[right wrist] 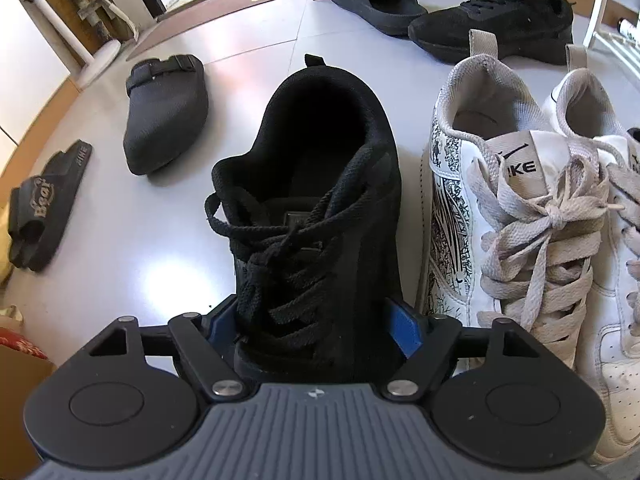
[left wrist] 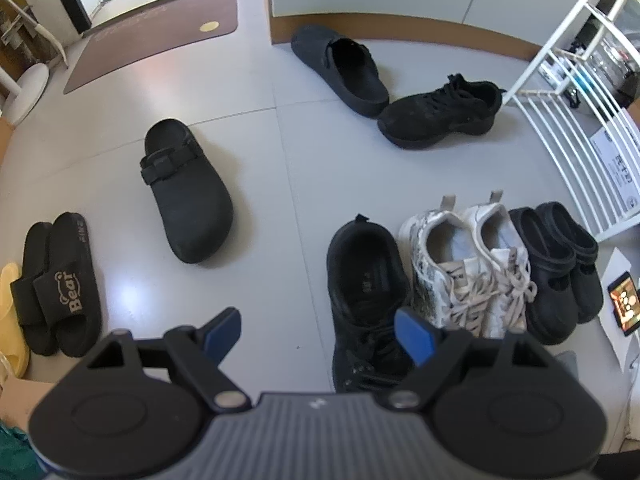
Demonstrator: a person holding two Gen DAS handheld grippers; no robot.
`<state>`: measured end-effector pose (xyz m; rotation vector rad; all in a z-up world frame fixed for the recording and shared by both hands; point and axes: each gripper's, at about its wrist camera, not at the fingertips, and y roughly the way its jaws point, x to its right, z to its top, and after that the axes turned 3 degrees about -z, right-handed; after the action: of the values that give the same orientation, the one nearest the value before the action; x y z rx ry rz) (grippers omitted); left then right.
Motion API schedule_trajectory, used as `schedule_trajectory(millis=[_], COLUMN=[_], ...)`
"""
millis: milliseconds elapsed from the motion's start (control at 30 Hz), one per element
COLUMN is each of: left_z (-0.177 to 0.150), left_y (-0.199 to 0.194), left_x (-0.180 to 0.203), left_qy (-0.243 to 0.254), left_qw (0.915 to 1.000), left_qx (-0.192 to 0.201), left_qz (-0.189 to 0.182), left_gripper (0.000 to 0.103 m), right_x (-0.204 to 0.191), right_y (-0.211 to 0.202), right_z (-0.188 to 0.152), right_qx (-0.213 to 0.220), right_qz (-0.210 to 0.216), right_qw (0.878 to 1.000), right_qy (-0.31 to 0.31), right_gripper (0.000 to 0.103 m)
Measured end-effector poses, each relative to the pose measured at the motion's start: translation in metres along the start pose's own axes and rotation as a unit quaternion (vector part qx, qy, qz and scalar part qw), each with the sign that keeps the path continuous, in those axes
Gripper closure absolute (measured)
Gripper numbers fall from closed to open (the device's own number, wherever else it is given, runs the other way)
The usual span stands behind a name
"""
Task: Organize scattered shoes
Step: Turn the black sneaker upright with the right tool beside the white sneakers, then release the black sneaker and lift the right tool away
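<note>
left gripper [left wrist: 318, 334]: jaws wide, nothing between them, hanging over bare floor just left of the near row of shoes
right gripper [right wrist: 316, 330]: jaws spread wide around the toe end of the black lace-up sneaker [right wrist: 316, 208]; blue fingers [right wrist: 406, 330] flank it on both sides, but pad contact not clear, cannot tell if it is gripped
black lace-up sneaker: on the floor, leftmost in the near row, heel pointing far, laces tied
white sneakers [left wrist: 468, 268]: a pair, just right of the black sneaker, side by side, heels far
black clogs pair [left wrist: 560, 268]: right end of the row, touching the white pair
second black sneaker [left wrist: 440, 114]: far right, lying crosswise, well apart from the row
black mule [left wrist: 340, 68]: far, by the cabinet base, its heel end against the second sneaker
black buckle clog [left wrist: 186, 192]: centre left, alone
Bear slides [left wrist: 56, 284]: near left, stacked
yellow slipper [left wrist: 10, 320]: at the left edge
white rack [left wrist: 560, 100]: far right
floor [left wrist: 260, 140]: pale tile
</note>
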<state>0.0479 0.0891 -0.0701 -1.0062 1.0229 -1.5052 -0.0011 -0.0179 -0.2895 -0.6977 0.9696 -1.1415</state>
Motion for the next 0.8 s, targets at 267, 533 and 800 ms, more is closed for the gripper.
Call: schedule_trajectory(millis=[267,533,800], left_z=[0.002,0.013,0.025], left_y=[-0.012,-0.045,-0.073], left_x=[0.007,0.016,0.02], left_qy=[0.004,0.001,-0.018], left_qw=[0.9998,0.9976,0.9923], left_qx=[0.018,0.063,0.105], left_qz=[0.001,-0.03,-0.064], left_gripper=[0.017,0.017,0.016], right_x=[0.016,0.027,0.04], right_y=[-0.017,-0.07,-0.164], right_z=[0.007,0.032,0.084], right_qx=[-0.016,0.012,0.075], right_qz=[0.048,0.053,0.038], right_qw=[0.997,0.998,0.996], right_qy=[0.05,0.026,0.036], right_gripper=[0.017,0.017,0.017])
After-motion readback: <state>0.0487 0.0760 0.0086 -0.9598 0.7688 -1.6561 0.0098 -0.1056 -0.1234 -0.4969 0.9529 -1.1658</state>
